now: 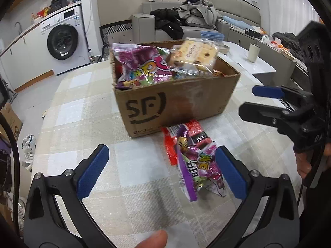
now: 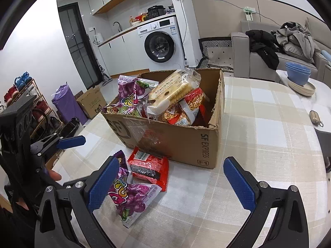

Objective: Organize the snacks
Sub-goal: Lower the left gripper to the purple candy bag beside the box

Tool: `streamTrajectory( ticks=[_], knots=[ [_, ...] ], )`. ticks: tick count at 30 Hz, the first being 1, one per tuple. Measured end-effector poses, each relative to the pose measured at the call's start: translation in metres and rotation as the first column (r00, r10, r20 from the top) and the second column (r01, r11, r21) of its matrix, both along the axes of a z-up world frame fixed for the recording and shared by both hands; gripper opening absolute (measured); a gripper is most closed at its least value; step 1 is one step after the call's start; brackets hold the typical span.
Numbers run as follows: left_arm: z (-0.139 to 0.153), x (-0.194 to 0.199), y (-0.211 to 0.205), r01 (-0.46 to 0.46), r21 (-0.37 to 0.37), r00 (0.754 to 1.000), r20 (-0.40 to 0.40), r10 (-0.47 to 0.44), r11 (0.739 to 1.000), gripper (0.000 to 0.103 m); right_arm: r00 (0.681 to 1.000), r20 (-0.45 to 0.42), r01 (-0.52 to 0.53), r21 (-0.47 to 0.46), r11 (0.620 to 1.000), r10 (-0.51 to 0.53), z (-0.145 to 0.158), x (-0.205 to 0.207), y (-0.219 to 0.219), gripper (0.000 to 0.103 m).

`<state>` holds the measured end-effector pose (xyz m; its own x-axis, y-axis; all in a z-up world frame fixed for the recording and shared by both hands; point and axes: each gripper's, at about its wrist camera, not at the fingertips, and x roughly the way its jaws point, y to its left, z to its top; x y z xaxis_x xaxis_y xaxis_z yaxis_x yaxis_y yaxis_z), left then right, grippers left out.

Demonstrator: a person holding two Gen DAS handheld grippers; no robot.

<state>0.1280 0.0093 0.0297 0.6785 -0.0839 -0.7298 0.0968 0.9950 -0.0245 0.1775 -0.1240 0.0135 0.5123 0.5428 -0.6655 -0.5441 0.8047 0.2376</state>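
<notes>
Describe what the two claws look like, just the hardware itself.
Both match: the left claw and right claw have black plastic frames with triangular cut-outs and silver screw heads. Each finger carries a flat blue pad with a fine ridged texture. The right claw's black body has round holes and some white lettering.

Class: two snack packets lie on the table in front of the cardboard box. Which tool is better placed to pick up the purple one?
Probably the left tool: open, and its right pad sits beside the purple packet. The right tool is open too.
</notes>
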Motion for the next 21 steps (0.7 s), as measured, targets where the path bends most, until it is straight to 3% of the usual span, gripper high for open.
streamTrajectory(
  ticks=[21],
  knots=[
    [-0.053,0.020,-0.053,0.060,0.038,0.992,-0.111,-0.056,0.997,0.102,0.996,-0.078,0.033,-0.041,0.999,-0.036,-0.020,0.014,-0.002,0.102]
  ],
)
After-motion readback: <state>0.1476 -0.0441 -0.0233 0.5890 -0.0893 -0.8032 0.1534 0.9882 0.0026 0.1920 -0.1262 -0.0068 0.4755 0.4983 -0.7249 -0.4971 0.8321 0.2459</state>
